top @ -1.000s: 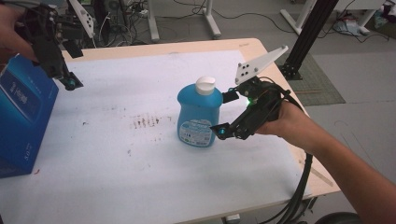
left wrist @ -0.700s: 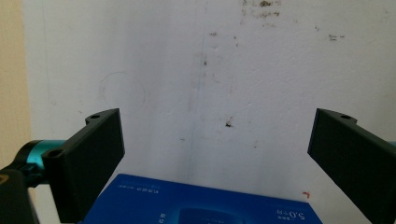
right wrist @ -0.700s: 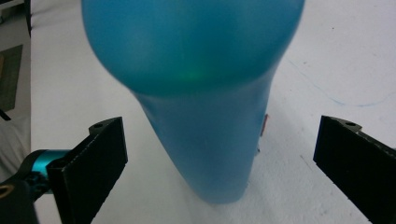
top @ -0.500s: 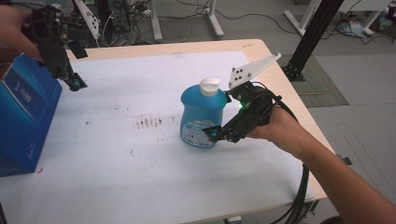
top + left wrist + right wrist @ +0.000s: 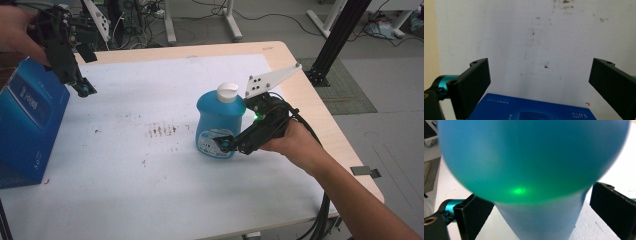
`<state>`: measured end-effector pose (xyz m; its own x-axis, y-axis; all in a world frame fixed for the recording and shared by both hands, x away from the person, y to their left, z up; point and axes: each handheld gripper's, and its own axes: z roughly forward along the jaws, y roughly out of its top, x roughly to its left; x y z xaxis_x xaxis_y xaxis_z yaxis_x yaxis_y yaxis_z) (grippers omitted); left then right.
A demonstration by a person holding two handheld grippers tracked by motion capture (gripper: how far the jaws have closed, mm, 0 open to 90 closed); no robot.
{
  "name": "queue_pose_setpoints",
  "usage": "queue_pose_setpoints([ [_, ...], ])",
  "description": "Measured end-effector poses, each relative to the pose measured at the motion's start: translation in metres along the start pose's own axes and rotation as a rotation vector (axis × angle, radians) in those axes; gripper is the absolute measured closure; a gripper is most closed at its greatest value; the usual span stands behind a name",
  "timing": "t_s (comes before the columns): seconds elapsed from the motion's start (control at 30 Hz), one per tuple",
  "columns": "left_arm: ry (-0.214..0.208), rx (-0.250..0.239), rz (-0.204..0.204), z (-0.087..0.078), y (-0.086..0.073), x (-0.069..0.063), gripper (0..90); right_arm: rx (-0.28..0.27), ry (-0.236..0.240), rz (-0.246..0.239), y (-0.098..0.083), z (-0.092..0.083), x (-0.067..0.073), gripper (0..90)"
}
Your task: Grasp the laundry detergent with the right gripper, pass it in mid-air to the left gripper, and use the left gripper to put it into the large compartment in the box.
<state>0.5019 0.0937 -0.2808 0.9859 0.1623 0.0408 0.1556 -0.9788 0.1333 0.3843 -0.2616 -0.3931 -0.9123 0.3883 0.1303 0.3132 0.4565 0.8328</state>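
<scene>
Bottle — rigid, smooth plastic, probably heavy and slippery; best gripped low on body. Right gripper spread around base, not clamped. Left gripper released, above box.

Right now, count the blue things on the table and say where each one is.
2: a blue bottle near the middle, between the right gripper's jaws, and a blue box at the left edge.

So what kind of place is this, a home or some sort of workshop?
Likely a lab or workshop, not a home: a wooden table under a stained white sheet, black framing posts on a bare floor, and loose cables behind.
</scene>
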Motion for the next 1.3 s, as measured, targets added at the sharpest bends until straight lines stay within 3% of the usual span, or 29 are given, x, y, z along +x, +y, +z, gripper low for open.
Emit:
queue_pose_setpoints([
  [0.07,-0.001,0.000,0.000,0.000,0.000,0.000,3.7,-0.016,-0.003,-0.002,-0.001,-0.001,0.000,6.9],
  [0.13,-0.001,0.001,0.000,0.000,0.000,0.000,3.7,-0.027,0.002,-0.008,-0.002,-0.001,0.000,13.8],
  [0.5,0.001,0.001,-0.002,0.000,-0.001,0.000,3.7,-0.075,0.005,-0.001,-0.009,-0.001,-0.002,16.4],
  [0.8,-0.002,0.003,-0.001,0.001,-0.002,0.001,3.8,-0.077,0.003,-0.005,-0.011,0.003,-0.002,19.1],
  [0.87,-0.005,0.000,-0.006,0.002,-0.002,0.000,3.7,-0.085,0.005,-0.010,-0.011,0.003,-0.002,26.8],
  [1.0,-0.006,0.004,-0.004,0.002,-0.002,0.001,3.8,-0.093,0.009,-0.012,-0.011,0.003,-0.002,27.3],
  [1.3,-0.005,0.000,-0.004,0.002,-0.003,0.000,3.7,-0.107,0.018,-0.035,-0.012,0.006,-0.001,37.8],
])
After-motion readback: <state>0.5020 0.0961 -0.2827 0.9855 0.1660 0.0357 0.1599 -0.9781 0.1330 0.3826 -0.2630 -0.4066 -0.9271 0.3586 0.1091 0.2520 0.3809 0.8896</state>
